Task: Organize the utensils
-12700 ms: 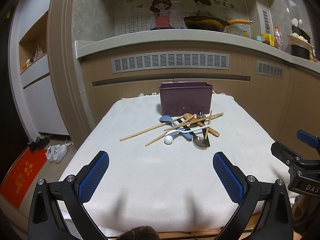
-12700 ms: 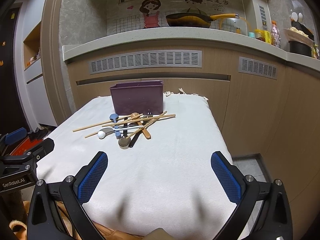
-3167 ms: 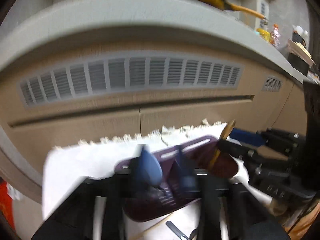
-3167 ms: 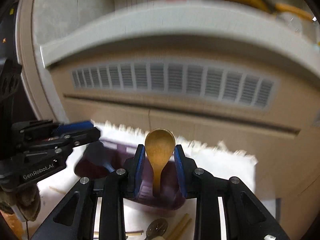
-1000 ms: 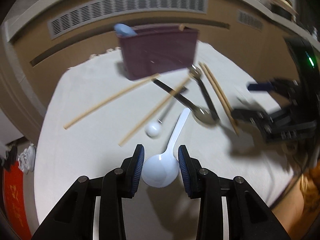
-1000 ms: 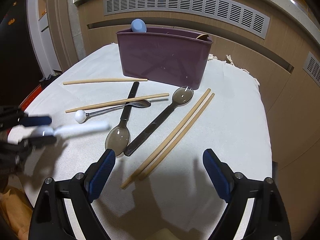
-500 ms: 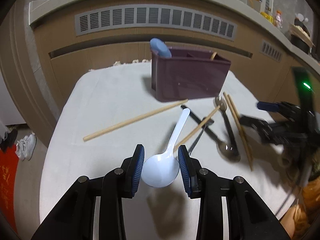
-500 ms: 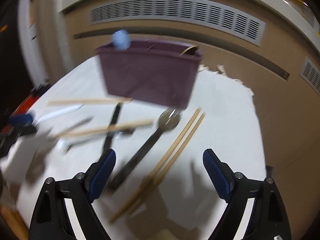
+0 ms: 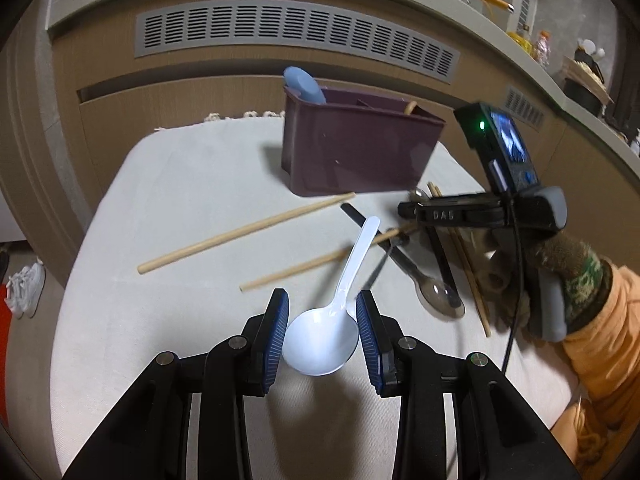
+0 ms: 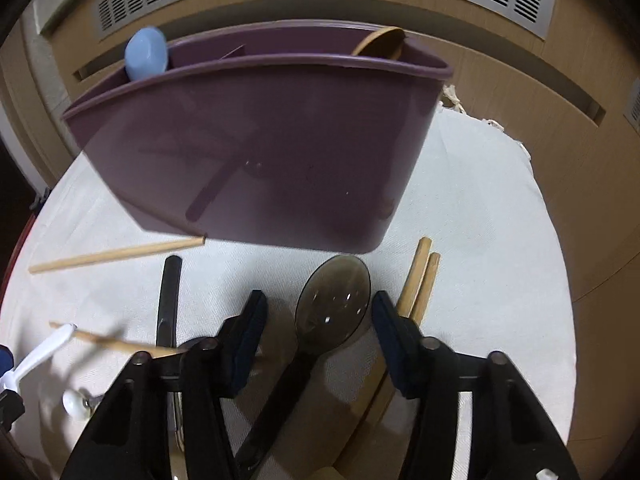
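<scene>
My left gripper (image 9: 322,320) is shut on the bowl of a white plastic spoon (image 9: 320,340), held above the cloth-covered table (image 9: 168,208). The purple caddy (image 9: 360,152) stands at the back with a blue spoon (image 9: 304,86) and a wooden spoon (image 10: 380,44) in it. My right gripper (image 10: 320,312) is closing around the bowl of a dark translucent spoon (image 10: 334,304) that lies on the cloth. A gap still shows at its left pad. A pair of chopsticks (image 10: 420,280) lies just right of that gripper.
Loose chopsticks (image 9: 244,236) and a black-handled utensil (image 10: 170,292) lie in front of the caddy, and a white ball-ended utensil (image 10: 74,402) at the near left. A gloved hand with an orange sleeve (image 9: 592,320) holds the right gripper. A vented cabinet front (image 9: 296,36) rises behind the table.
My right gripper has moved forward and down close to the caddy, over the dark spoon, and its jaws have narrowed. My left gripper still holds the white spoon and has shifted a little sideways.
</scene>
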{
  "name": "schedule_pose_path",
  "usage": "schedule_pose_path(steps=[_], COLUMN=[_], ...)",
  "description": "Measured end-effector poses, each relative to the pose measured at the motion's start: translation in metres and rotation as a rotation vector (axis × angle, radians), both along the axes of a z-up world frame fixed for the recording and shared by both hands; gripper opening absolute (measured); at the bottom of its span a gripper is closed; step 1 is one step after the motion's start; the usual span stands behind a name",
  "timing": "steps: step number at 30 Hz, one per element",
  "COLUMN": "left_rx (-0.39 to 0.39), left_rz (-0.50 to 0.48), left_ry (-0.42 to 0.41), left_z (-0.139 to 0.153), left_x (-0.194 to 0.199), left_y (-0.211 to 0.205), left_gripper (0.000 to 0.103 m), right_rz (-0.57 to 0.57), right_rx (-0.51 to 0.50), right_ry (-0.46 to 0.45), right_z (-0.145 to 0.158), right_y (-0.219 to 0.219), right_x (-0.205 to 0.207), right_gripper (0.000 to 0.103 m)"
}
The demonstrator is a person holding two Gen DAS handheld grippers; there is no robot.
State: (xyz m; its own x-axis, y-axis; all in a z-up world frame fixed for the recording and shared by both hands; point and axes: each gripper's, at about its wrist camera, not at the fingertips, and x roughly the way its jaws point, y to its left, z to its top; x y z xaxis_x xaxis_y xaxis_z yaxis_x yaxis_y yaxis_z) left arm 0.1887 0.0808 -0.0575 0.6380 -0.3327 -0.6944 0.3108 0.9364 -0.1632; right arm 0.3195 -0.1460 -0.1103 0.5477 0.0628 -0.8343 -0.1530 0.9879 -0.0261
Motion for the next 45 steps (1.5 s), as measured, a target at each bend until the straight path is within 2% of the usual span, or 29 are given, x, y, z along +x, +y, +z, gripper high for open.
schedule_pose_path(steps=[7, 14, 20, 26, 30, 32, 34, 36, 38, 45], left_rx=[0.040, 0.072, 0.099, 0.089, 0.115, 0.133, 0.107, 0.045, 0.036, 0.220], left_rz=[-0.068, -0.114, -0.109, -0.112, -0.172, -0.168, -0.142, -0.112, -0.126, -0.260], left_ry=[0.085, 0.096, 0.112, 0.104, 0.103, 0.109, 0.147, 0.204, 0.227, 0.199], left_z=[-0.021, -0.018, -0.020, -0.009, -0.008, -0.009, -0.009, -0.011, -0.014, -0.023], left_x=[-0.002, -0.004, -0.005, 0.014, 0.029, 0.041, 0.058, 0.075, 0.084, 0.108], left_y=[-0.019, -0.033, -0.035, -0.043, -0.058, -0.064, -0.067, -0.070, -0.081, -0.129], left_gripper=[0.037, 0.037, 0.038, 0.038, 0.038, 0.038, 0.038, 0.040, 0.040, 0.039], right_rz=[0.074, 0.107, 0.097, 0.077, 0.087, 0.091, 0.089, 0.086, 0.084, 0.087], right_rx=[-0.023, 0.000, 0.021, 0.027, 0.040, 0.044, 0.050, 0.057, 0.061, 0.085], right_ry=[-0.030, -0.065, -0.094, -0.125, -0.122, -0.123, -0.125, -0.125, -0.122, -0.103], right_z=[0.014, 0.027, 0.034, 0.038, 0.036, 0.036, 0.036, 0.034, 0.031, 0.018], right_y=[0.000, -0.009, -0.019, -0.029, -0.033, -0.036, -0.037, -0.038, -0.039, -0.043], right_x=[-0.027, -0.054, -0.064, -0.070, -0.075, -0.078, -0.079, -0.080, -0.080, -0.083], right_gripper=[0.033, 0.033, 0.033, 0.033, 0.033, 0.033, 0.033, 0.033, 0.033, 0.033])
